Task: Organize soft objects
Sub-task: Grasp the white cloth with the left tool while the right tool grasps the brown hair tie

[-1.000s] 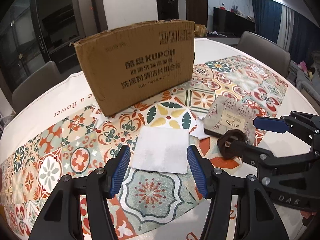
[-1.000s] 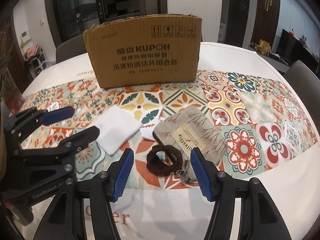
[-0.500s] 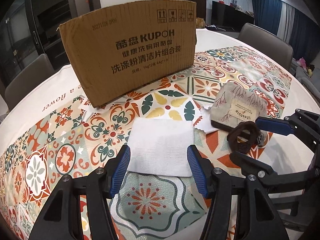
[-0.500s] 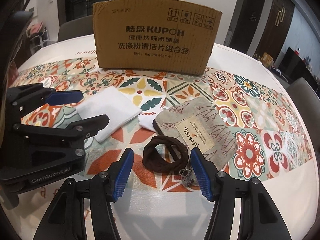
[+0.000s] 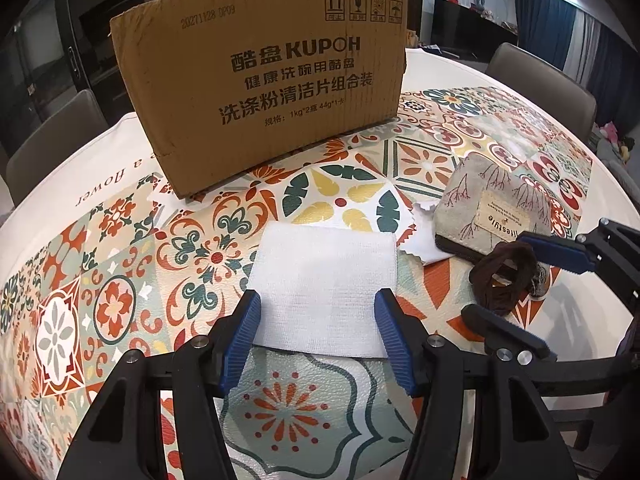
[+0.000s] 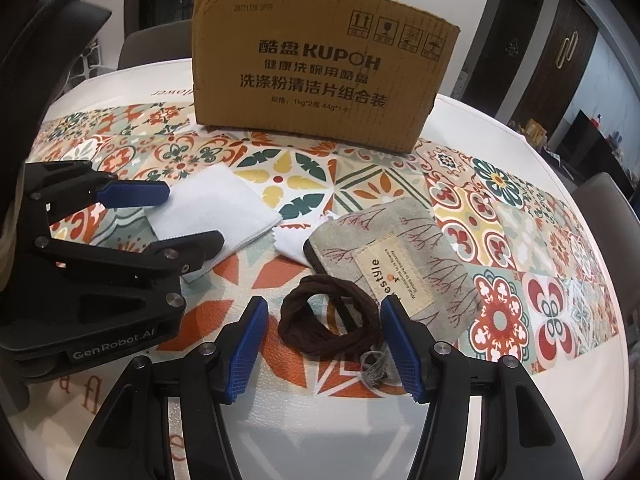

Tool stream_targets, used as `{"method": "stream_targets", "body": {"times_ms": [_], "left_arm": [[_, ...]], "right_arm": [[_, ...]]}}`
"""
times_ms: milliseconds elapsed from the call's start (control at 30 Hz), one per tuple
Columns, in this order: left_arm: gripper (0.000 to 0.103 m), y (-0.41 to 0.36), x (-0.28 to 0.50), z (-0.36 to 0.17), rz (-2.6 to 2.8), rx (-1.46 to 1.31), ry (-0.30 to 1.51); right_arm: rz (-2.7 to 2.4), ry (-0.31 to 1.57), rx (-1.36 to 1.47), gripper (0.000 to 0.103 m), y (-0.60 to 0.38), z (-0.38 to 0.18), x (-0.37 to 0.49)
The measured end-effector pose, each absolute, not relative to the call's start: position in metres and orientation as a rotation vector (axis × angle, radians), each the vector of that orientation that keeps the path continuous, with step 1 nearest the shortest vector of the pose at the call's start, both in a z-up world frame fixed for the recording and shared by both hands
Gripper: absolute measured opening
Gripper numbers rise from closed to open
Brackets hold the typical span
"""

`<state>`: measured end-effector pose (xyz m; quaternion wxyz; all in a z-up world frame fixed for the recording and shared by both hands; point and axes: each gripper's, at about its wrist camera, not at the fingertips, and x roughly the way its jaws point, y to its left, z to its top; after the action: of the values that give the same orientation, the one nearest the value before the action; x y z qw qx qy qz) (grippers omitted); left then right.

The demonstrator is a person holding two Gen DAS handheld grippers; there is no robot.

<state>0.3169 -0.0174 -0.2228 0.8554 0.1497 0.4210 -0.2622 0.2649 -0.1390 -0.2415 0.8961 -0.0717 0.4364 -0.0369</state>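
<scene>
A white folded cloth (image 5: 324, 284) lies flat on the patterned table mat. My left gripper (image 5: 318, 308) is open, its blue fingers on either side of the cloth's near edge. A brown hair tie (image 6: 328, 316) lies in front of a grey fabric pouch (image 6: 396, 256). My right gripper (image 6: 324, 316) is open with the hair tie between its fingers. A small white zigzag-edged cloth (image 6: 290, 240) peeks out from under the pouch. The cloth also shows in the right wrist view (image 6: 212, 208), the pouch (image 5: 496, 208) and hair tie (image 5: 504, 276) in the left wrist view.
A brown cardboard box (image 5: 264, 80) printed KUPOH stands at the back of the round table (image 5: 100, 172); it also shows in the right wrist view (image 6: 320, 68). Grey chairs (image 5: 540, 80) stand around the table.
Both grippers have moved forward and down. The left now straddles the white cloth's near edge; the right now has the hair tie between its fingers. Both stay open.
</scene>
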Motion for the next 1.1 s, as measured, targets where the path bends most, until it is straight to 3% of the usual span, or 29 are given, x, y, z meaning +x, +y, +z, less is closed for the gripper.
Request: {"method": "stream_targets", "body": {"times_ms": [133,400,467,633,1100], "left_arm": [[0.052,-0.016,0.316,-0.223,-0.554,0.291,0.891],[0.014,-0.019,0.310,-0.221,-0.547,0.287,0.887],[0.010,-0.020,0.308,-0.220,-0.540,0.289,0.889],[0.008,-0.020,0.302,-0.215,-0.532,0.270,0.899],[0.008,-0.017,0.274,-0.170,-0.467,0.213,0.836]], "right_arm": [[-0.083,0.900,-0.160,0.052,-0.138,-0.243,0.265],[-0.068,0.890,-0.178,0.028,-0.139,-0.242,0.262],[-0.063,0.886,-0.173,0.023,-0.140,-0.241,0.261],[-0.042,0.872,-0.167,0.017,-0.141,-0.235,0.256],[-0.004,0.782,-0.169,0.016,-0.148,-0.201,0.240]]}}
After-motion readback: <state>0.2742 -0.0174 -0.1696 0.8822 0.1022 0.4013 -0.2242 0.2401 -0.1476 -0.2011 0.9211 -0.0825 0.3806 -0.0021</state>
